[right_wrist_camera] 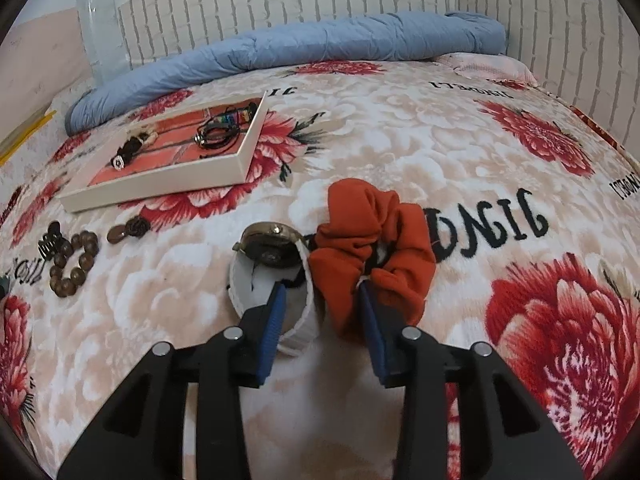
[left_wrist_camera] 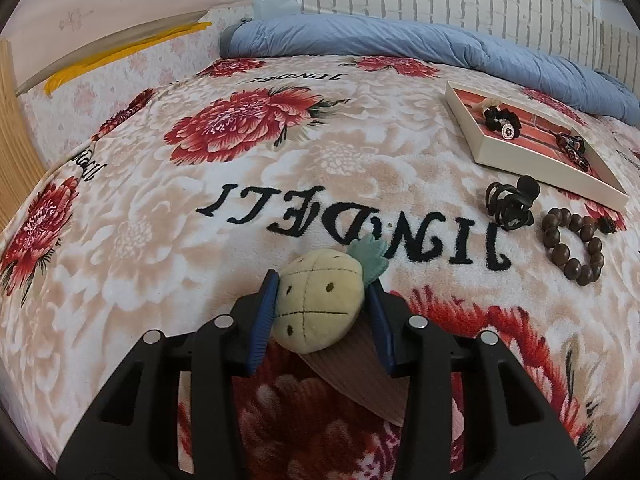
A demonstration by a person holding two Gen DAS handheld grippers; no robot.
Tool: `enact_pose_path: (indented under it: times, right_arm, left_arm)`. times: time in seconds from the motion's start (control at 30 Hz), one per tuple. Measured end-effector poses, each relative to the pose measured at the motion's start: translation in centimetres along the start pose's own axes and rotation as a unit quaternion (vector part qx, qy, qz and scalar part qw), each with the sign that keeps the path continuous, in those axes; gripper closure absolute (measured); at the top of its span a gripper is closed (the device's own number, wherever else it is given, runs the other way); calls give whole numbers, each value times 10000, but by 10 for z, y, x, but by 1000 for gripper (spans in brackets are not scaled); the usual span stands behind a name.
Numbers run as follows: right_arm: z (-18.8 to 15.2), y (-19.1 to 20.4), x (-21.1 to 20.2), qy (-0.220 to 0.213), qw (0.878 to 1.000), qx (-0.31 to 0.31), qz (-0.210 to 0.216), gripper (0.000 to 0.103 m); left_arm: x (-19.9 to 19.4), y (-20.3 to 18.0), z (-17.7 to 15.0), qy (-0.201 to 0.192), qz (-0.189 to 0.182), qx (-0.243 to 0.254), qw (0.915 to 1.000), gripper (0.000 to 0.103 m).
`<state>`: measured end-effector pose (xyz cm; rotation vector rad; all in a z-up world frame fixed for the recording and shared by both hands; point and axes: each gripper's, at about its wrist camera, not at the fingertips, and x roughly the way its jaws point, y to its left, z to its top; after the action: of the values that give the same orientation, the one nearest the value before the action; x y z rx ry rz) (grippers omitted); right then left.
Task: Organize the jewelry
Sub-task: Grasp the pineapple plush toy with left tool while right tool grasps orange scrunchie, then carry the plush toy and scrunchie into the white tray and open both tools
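Jewelry lies scattered on the blanket [right_wrist_camera: 400, 128], and only some of it sits in the tray [right_wrist_camera: 240, 160], which is well apart from both our hands. Our left gripper [left_wrist_camera: 320, 300] has its pads closed on a plush pineapple clip [left_wrist_camera: 316, 304], whose soft body could squirm out if we swing it fast toward the tray. Our right gripper [right_wrist_camera: 320, 300] stands part open, one pad inside the watch [right_wrist_camera: 272, 248] loop and the other against the orange scrunchie [right_wrist_camera: 372, 248], gripping neither. If we close here we risk pinching both, or dragging the scrunchie along with the watch. The bead bracelet [right_wrist_camera: 72, 260] and black claw clip [right_wrist_camera: 50, 242] lie touching, so lifting one may snag the other
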<state>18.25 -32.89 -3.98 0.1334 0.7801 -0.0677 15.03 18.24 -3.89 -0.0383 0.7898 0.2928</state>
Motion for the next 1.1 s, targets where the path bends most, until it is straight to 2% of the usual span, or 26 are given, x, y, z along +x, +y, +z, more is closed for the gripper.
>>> enact_pose_path:
  times: [0.13,0.2,0.27,0.4,0.6,1.1]
  right_arm:
    - [5,-12,-1,-62,9995,285,105,66]
    - [8,-19,1,-56,9990,414,176,71]
    - [10,-22,3,-76,9987,470,159,82]
    - [14,-19,10,-33,9994,332,75,91]
    - [20,-16,6,-140,9998,150,-31,92]
    - [35,-45,21,195,9935,857,722,89]
  left_arm:
    - [0,0,0,0,-47,-23,10000,61]
    - [0,0,0,-2,-35,-4,10000,61]
    - [-1,1,0,-8,-33,-4,10000,61]
    - [0,0,1,-5,-19,-5,10000,61]
    - [2,-2,9,21,-89,-5,10000,62]
    - [14,-8,22,143,-137,112,9997,62]
